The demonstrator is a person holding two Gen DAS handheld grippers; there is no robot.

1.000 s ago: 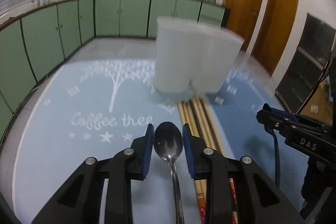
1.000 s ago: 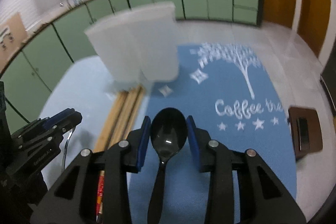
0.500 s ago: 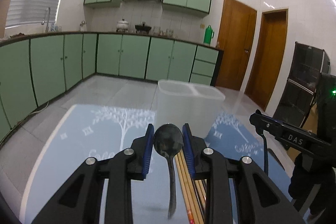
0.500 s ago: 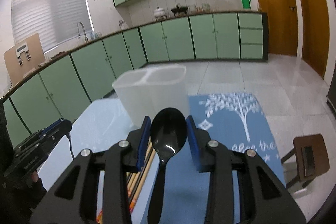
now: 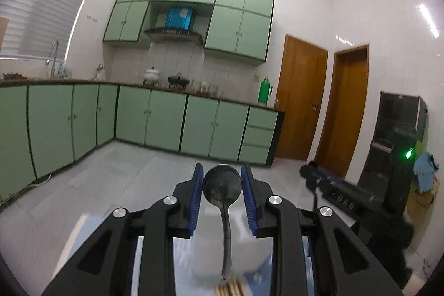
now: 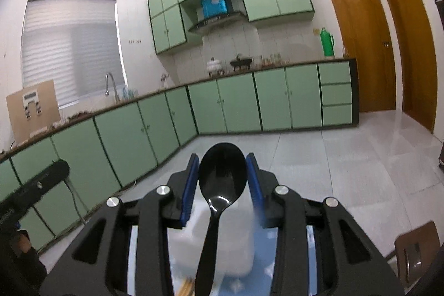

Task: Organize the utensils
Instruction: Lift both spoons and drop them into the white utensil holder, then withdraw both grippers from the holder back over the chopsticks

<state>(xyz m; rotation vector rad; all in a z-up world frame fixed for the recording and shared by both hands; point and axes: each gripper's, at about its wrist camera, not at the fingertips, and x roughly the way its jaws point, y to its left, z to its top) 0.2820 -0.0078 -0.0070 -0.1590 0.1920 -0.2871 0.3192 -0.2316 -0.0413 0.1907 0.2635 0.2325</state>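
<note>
My left gripper is shut on a metal spoon, its bowl squeezed between the blue pads and its handle hanging down. My right gripper is shut on a black plastic spoon the same way. Both spoons hang high above a white two-part holder, blurred below the fingers. Wooden chopstick ends peek out at the bottom edge. The right gripper shows at the right of the left wrist view; the left gripper shows at the left of the right wrist view.
A blue tablecloth lies under the holder. A wooden stool stands at the lower right. Green cabinets line the far walls, with brown doors and a dark cabinet to the right.
Both grippers have risen with their spoons and tilted up toward level. The holder, chopsticks and tablecloth have slid down to the bottom of both views; the far kitchen wall now fills them.
</note>
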